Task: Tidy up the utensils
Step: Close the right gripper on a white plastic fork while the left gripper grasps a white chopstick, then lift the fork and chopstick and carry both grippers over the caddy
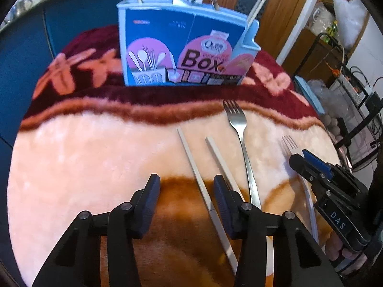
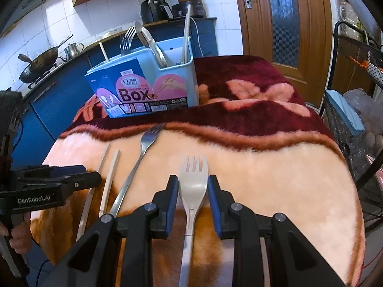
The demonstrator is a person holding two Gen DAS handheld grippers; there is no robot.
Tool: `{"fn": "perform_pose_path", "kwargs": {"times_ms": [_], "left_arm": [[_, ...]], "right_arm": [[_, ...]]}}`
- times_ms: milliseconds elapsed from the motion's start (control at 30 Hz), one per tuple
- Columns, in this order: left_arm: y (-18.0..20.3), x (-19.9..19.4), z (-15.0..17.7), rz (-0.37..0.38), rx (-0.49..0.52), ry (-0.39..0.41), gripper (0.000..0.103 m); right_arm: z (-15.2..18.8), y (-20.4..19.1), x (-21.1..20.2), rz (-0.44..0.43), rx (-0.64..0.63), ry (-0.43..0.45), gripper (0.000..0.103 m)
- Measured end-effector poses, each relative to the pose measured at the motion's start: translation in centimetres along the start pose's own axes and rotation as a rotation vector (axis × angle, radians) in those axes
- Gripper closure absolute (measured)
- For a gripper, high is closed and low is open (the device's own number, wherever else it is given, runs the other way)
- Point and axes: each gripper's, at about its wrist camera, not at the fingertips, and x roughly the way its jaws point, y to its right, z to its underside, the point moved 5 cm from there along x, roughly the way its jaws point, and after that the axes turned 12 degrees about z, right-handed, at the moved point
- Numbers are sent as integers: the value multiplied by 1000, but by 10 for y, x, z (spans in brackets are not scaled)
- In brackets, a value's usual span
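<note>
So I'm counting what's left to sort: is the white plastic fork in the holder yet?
Out. The white fork lies flat on the blanket, between the right gripper's fingers, well short of the holder.

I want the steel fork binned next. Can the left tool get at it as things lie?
Probably yes. The steel fork lies bare on the blanket, just right of the left tool. Only two chopsticks lie between, and nothing covers the fork.
</note>
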Motion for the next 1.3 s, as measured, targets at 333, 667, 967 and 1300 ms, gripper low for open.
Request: {"fn": "perform_pose_path", "kwargs": {"times_ms": [333, 667, 967, 1300], "left_arm": [[15, 5, 4, 11, 34, -139, 55], [26, 18, 4, -36, 105, -286, 55], [19, 12, 2, 61, -46, -305, 92], [22, 15, -1, 50, -24, -285, 95]], "right_arm": [[4, 4, -3, -42, -25, -155, 60], [6, 3, -9, -12, -105, -279, 50], [2, 0, 0, -2, -179, -370, 74], [-8, -11, 2, -40, -178, -371, 90]]}}
